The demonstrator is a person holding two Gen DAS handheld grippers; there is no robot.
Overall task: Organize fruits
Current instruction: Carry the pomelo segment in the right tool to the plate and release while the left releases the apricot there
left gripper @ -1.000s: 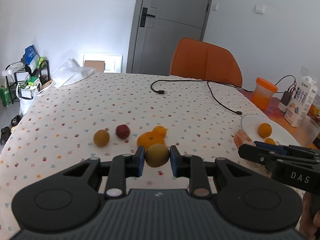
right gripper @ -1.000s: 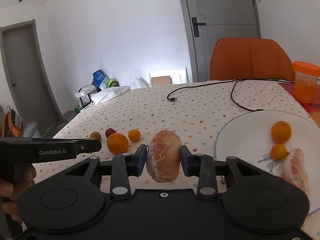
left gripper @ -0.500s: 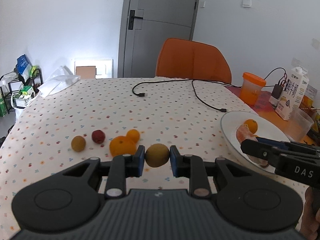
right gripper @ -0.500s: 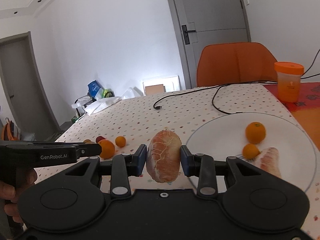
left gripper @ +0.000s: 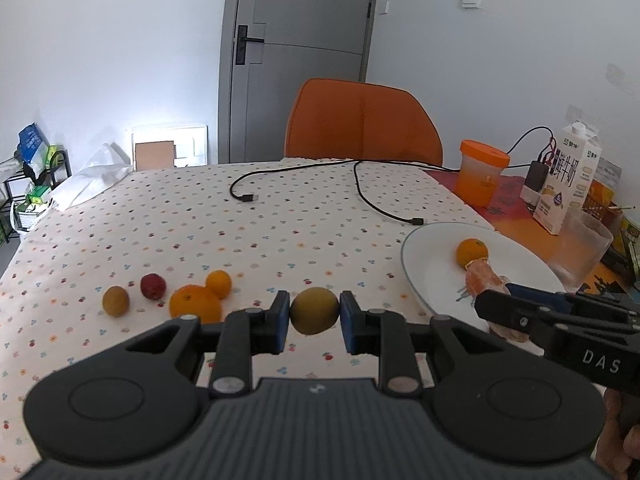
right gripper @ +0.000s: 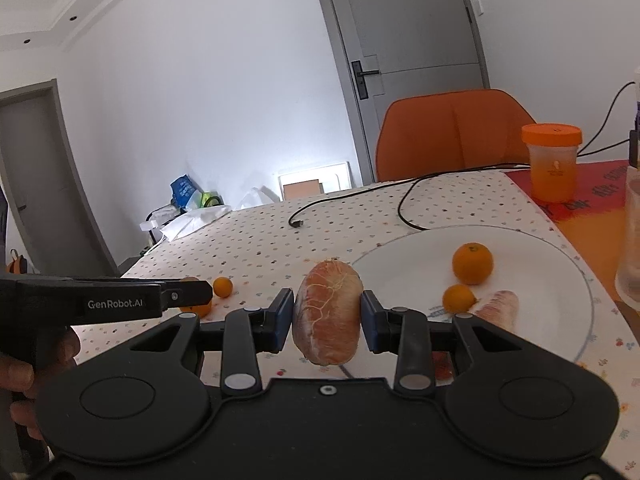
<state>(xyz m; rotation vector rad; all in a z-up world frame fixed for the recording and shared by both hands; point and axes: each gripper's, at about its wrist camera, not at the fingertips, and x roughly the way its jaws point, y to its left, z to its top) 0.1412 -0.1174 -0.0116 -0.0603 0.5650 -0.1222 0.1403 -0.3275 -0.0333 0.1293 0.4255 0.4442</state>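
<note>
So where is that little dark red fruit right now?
In the left wrist view the dark red fruit sits on the dotted tablecloth at the left, between the yellow-brown fruit and the large orange, far from the white plate.

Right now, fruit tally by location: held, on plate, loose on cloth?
Held: 2 (yellow-green fruit in left gripper, peeled pomelo segment in right gripper)
On plate: 3 (orange, small orange, pomelo piece)
Loose on cloth: 4 (large orange, small one, red fruit, yellow fruit)
Total: 9
</note>
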